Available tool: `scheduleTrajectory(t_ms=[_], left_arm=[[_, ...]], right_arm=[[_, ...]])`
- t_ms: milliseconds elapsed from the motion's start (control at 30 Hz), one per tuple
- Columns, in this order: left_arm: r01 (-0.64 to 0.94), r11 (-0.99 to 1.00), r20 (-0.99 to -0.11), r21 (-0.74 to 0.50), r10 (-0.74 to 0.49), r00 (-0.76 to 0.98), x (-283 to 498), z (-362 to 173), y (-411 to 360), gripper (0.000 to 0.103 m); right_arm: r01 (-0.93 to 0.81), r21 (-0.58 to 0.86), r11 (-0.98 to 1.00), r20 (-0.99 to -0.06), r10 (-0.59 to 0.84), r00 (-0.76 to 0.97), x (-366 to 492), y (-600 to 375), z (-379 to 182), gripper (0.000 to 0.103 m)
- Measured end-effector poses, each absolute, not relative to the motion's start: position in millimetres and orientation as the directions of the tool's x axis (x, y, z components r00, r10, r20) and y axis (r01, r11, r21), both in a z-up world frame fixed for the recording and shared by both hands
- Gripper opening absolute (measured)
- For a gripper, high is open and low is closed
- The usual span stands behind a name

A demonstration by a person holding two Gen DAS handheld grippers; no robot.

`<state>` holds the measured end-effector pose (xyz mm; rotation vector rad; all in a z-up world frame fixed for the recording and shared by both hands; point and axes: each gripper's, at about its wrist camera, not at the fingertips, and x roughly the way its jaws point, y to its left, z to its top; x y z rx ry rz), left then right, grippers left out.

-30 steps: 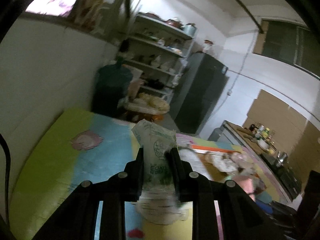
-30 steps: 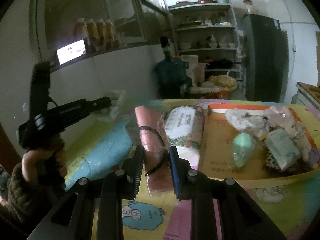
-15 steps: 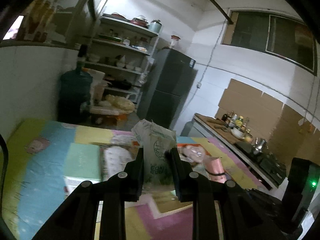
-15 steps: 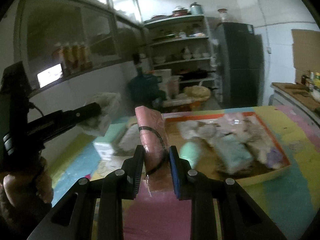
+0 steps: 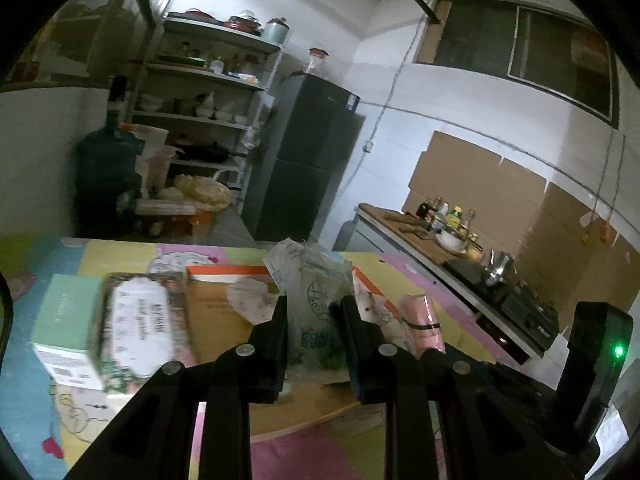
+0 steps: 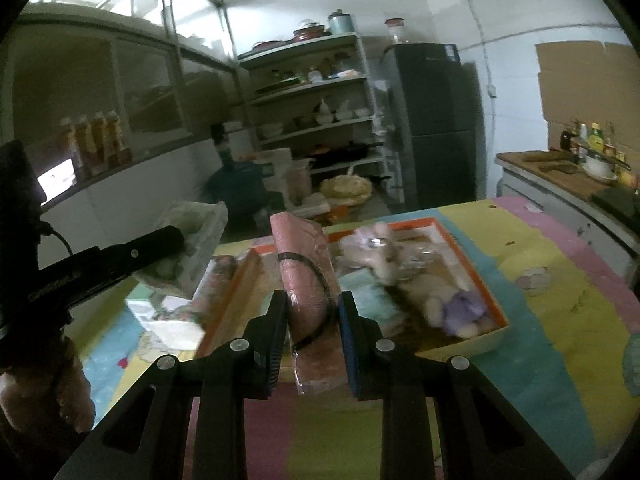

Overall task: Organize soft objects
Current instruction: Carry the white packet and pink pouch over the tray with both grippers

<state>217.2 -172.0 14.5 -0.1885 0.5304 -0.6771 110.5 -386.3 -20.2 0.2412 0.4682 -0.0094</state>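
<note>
Colorful desk point(image 6: 560, 288), dim kitchen behind. Left gripper point(image 5: 314, 324) fingers pinching crinkly green-print bag point(image 5: 314, 300); right gripper point(image 6: 313, 316) fingers pinching pink roll point(image 6: 304, 264). Both swung from wall side toward orange tray point(image 6: 472, 276) at 12 o'clock. Drop-off looks near.

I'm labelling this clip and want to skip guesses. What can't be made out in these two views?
- Printed text on the clear packet in the left hand-held gripper: too small and dim, left wrist view.
- Label of the floral pack: motion-blurred, left wrist view.
- Plush toys in the orange-rimmed tray: blurred; the pink roll in the right hand-held gripper covers the tray's left part, right wrist view.
</note>
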Motion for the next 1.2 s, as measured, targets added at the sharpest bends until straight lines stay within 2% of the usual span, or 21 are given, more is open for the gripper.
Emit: scheduleTrajectory(t_ms=[667, 1200], left_arm=[[0.538, 0.786, -0.477, -0.304, -0.615, 0.628, 262.8, -13.7, -241.7, 0.025], [0.498, 0.809, -0.541, -0.312, -0.582, 0.607, 293.8, -38.1, -258.3, 0.025]], right_arm=[[0.124, 0.275, 0.953, -0.484, 0.026, 0.875, 152.1, -447.2, -43.2, 0.026], [0.185, 0.220, 0.958, -0.514, -0.047, 0.857, 182.6, -468.5, -61.0, 0.026]])
